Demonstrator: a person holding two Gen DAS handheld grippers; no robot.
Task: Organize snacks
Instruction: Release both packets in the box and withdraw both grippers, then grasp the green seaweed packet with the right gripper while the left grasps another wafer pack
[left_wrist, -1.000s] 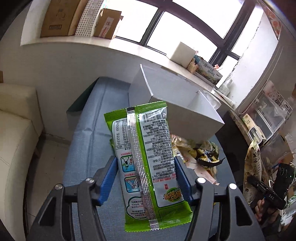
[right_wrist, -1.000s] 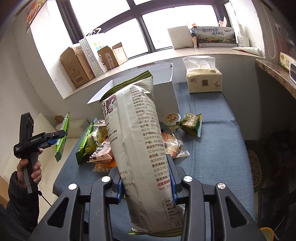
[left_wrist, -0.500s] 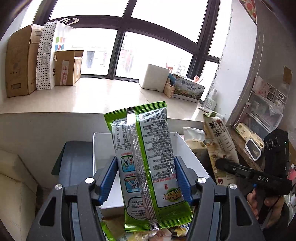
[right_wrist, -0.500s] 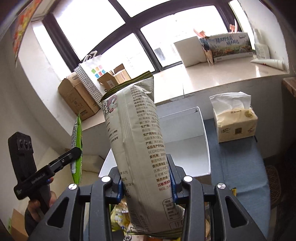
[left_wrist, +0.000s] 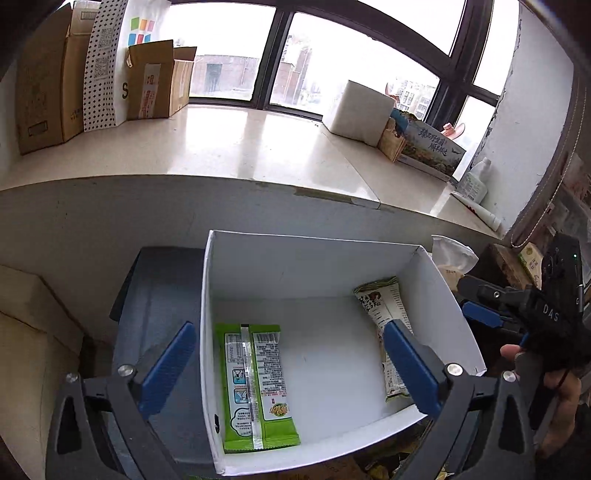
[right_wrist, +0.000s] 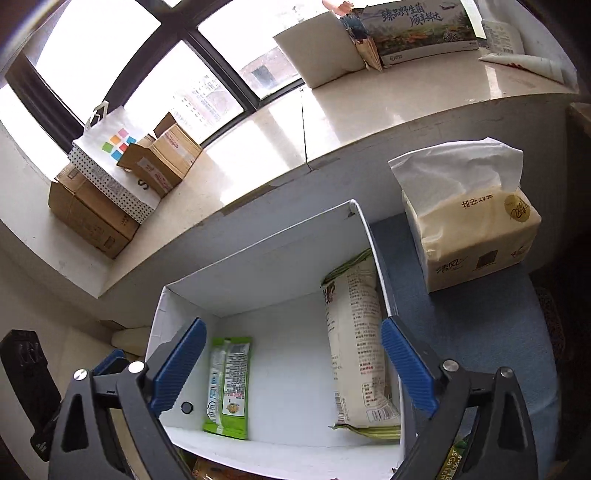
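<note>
Both grippers hung over the white box (left_wrist: 439, 280), and their jaws had just been opening. The left gripper (left_wrist: 284, 369) stood wide and empty; the green snack packet (left_wrist: 255, 384) lay flat at the box's left side. The right gripper (right_wrist: 291, 365) was released too; the pale snack bag (right_wrist: 354, 343) leaned on the right wall.

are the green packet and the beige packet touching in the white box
Apart. The right wrist view shows bare white floor between the green packet and beige packet in the white box.
</note>
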